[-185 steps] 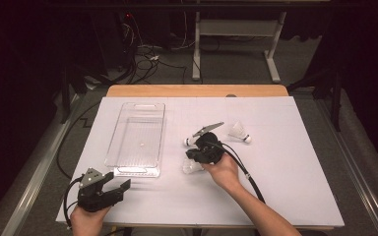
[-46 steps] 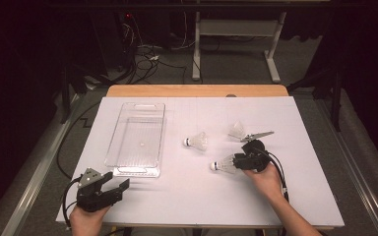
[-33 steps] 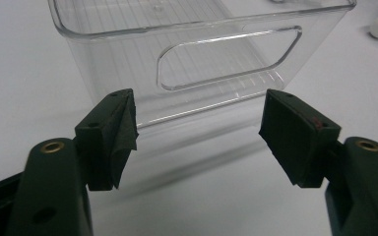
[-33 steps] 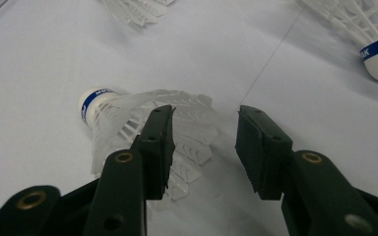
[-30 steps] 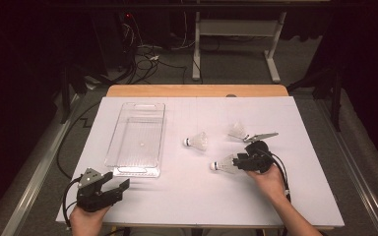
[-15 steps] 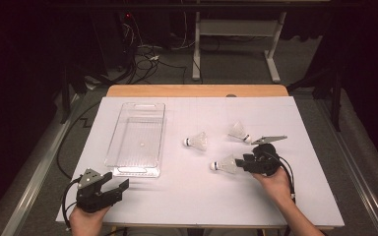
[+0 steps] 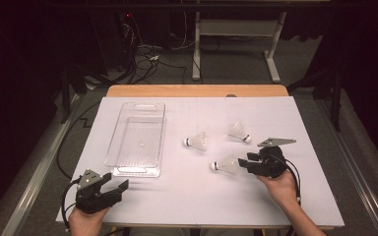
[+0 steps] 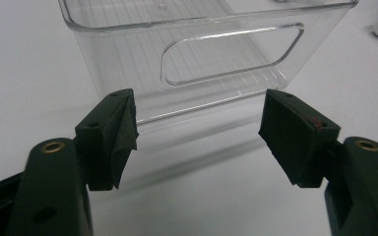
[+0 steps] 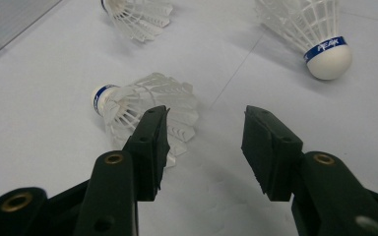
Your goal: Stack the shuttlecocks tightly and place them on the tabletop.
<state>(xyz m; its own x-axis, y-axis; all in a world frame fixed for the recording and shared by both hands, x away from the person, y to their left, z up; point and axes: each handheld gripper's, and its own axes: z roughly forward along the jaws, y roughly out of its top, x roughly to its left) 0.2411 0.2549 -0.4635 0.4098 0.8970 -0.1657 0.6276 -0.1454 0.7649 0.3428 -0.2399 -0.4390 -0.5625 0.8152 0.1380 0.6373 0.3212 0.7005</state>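
Resting at the near left corner of the white worktop (image 7: 197, 196), the left tool (image 7: 109, 191) is held in a hand with its jaws spread wide and nothing between them; in the left gripper view the pads (image 8: 109, 137) are seen pointing at the short end wall of the clear plastic bin (image 8: 202, 54), which stands just beyond them, apart from the tips. At the near right, the right tool (image 7: 244, 164) is held low over the worktop, pointing leftward at the nearest shuttlecock (image 7: 225, 165). Its jaws stand apart and have just been opening; in the right gripper view the nearest shuttlecock (image 9: 142, 110) is seen lying on its side just ahead of the left jaw, its feather skirt at the jaw tip and its cork turned away, and no pad is pressed on it. The gap between the jaws is seen to hold only bare worktop.

Farther off, a second shuttlecock (image 7: 197, 142) is laid on its side near the middle of the worktop, cork to the left. A third shuttlecock (image 7: 238, 132) is found beyond the right tool, cork toward the right. The bin (image 7: 137, 140) is set lengthwise along the left half, well apart from all three shuttlecocks.
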